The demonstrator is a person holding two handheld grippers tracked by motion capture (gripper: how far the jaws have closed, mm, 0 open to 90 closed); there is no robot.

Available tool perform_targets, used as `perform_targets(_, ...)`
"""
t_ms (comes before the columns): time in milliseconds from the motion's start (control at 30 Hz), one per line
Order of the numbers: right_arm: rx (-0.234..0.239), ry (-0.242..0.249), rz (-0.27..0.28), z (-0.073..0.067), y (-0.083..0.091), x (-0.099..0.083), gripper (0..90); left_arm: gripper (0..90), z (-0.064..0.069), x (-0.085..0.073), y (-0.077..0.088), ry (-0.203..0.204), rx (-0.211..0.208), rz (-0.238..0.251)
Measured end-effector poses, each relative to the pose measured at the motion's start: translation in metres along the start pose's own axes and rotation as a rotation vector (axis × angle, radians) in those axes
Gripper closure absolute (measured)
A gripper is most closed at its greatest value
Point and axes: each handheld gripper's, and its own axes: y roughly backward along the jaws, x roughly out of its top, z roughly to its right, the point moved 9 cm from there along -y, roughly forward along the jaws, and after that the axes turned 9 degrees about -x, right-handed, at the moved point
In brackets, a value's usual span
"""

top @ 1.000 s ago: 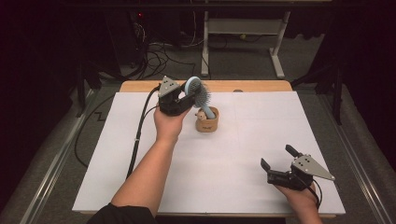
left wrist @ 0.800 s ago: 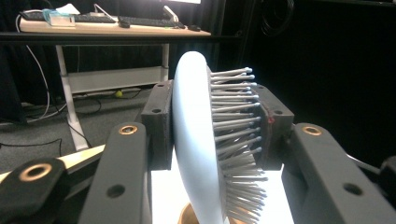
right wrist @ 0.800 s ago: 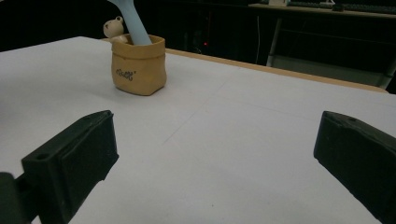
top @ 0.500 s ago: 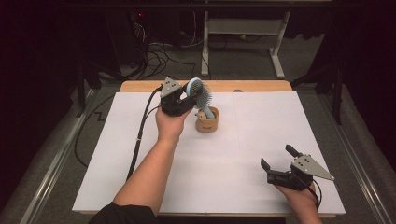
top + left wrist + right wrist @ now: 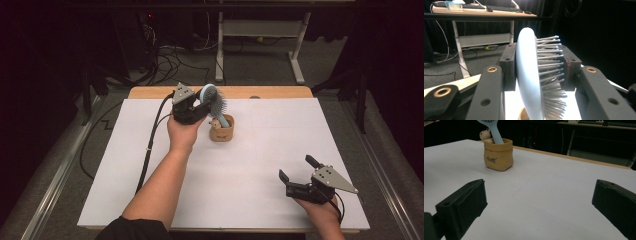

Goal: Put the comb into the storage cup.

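We see the left hand-held gripper [image 5: 200,106] clenched on the pale blue hairbrush [image 5: 212,97], one pad on its back, the other against its bristles; the brush handle runs down just beyond into the small tan pot [image 5: 221,131] on the desk [image 5: 250,165]; the right hand-held gripper [image 5: 296,172] rests released, well apart.

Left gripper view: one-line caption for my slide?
Left gripper clamps the pale blue hairbrush head, bristles sideways, above the tan pot.
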Motion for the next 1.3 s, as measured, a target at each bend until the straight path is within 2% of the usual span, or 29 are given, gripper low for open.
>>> perform_targets(433, -0.002, 0.000, -0.006, 0.0005, -0.0004, -0.0008, 0.3, 56.4, -0.0017, -0.0019, -0.0019, 0.007, 0.001, -0.001)
perform_targets(1300, -0.006, 0.013, -0.009, 0.0004, -0.0008, -0.0010, 0.3, 48.9, -0.0079, -0.0034, -0.0025, 0.022, -0.001, -0.014)
